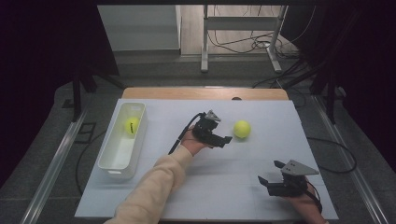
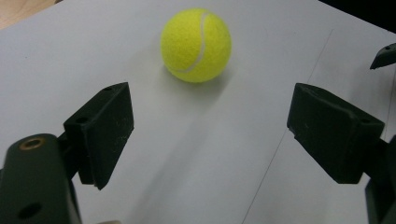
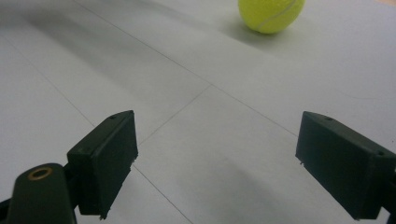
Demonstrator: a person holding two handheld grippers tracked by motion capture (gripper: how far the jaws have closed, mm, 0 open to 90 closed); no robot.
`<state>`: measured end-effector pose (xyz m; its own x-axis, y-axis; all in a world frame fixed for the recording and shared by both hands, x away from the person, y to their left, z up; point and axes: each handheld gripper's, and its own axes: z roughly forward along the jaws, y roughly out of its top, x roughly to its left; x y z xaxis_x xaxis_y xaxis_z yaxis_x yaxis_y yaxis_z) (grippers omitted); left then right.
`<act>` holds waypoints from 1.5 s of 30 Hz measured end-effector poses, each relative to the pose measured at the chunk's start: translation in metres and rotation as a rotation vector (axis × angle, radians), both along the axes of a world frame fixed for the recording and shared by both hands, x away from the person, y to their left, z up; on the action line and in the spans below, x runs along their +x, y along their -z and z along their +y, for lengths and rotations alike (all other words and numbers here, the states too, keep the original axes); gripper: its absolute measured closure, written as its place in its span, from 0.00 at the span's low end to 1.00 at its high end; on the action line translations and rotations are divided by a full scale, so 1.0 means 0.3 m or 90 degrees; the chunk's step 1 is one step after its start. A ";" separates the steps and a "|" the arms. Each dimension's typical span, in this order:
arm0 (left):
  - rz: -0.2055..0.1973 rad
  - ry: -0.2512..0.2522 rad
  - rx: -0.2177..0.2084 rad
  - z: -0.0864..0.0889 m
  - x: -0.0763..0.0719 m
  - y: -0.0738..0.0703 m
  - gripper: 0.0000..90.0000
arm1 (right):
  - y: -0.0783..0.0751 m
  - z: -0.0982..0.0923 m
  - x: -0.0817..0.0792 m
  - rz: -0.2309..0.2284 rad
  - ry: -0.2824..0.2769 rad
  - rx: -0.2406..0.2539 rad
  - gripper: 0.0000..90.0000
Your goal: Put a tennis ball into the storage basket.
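Observation:
A yellow tennis ball [image 1: 242, 129] [image 2: 196, 45] [image 3: 271, 15] lies on the white table sheet [image 1: 261, 158] right of centre. My left gripper [image 1: 223, 139] [image 2: 210, 135] sits just left of that ball, pointing at it, open, with bare sheet between its jaws and the ball a short way ahead. A second tennis ball [image 1: 131, 125] rests inside the white bin [image 1: 112, 164] at the table's left. My right gripper [image 1: 270, 171] [image 3: 217, 163] hovers near the front right corner, open and holding nothing; the first ball is far ahead of it.
A cream sleeve [image 1: 154, 186] reaches in from the bottom toward the middle. The sheet's front edge runs close under the right hand. Beyond the table stand a desk frame [image 1: 243, 32] and floor cables [image 1: 261, 44]. Dark curtains flank both sides.

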<state>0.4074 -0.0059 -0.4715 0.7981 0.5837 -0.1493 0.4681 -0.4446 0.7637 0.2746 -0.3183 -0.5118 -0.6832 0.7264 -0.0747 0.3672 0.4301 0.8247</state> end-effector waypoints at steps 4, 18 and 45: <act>0.002 0.000 0.002 -0.007 0.005 0.003 0.17 | 0.000 0.000 0.000 0.001 -0.001 -0.001 0.15; 0.012 0.004 0.012 -0.043 0.025 0.018 0.17 | -0.002 -0.002 -0.001 -0.001 0.001 -0.003 0.15; 0.028 0.010 0.036 -0.122 0.081 0.054 0.17 | 0.000 -0.002 0.002 0.000 0.002 -0.001 0.15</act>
